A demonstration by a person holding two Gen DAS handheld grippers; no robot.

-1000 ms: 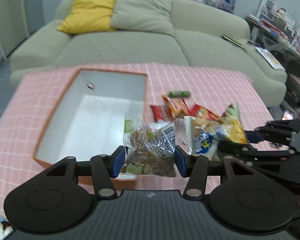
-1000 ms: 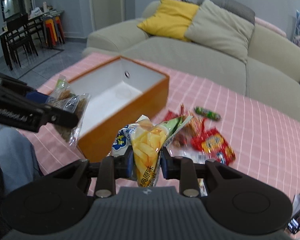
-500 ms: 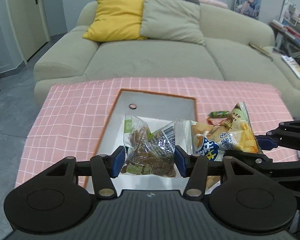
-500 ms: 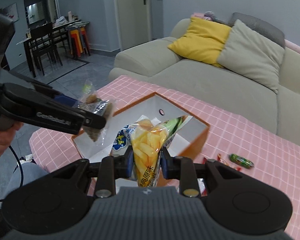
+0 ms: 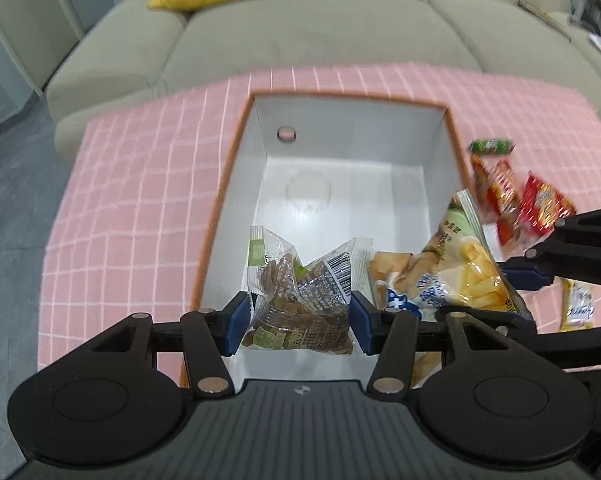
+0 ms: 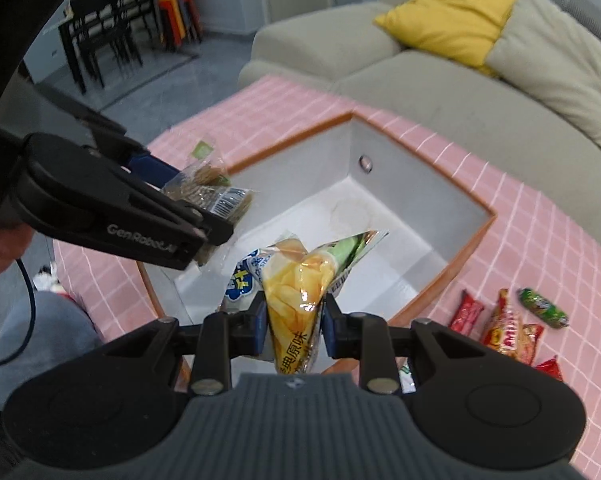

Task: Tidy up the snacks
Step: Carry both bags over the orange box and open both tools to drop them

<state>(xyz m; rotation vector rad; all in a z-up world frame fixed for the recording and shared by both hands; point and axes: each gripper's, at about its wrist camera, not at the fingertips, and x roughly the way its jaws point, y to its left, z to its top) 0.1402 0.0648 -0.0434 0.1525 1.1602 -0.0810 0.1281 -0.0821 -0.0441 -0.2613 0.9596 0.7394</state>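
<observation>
An orange box with a white inside stands open and bare on the pink checked cloth. My left gripper is shut on a clear packet of brown snacks and holds it over the box's near end; the packet also shows in the right wrist view. My right gripper is shut on a yellow chips bag, held over the box's near right part. Several red snack packs and a green one lie on the cloth right of the box.
A yellow packet lies on the cloth at the right. A beige sofa with a yellow cushion stands behind the table. Dark dining chairs are far left.
Both grippers have moved forward and down over the box with their packets still held. The box fills more of both views.
</observation>
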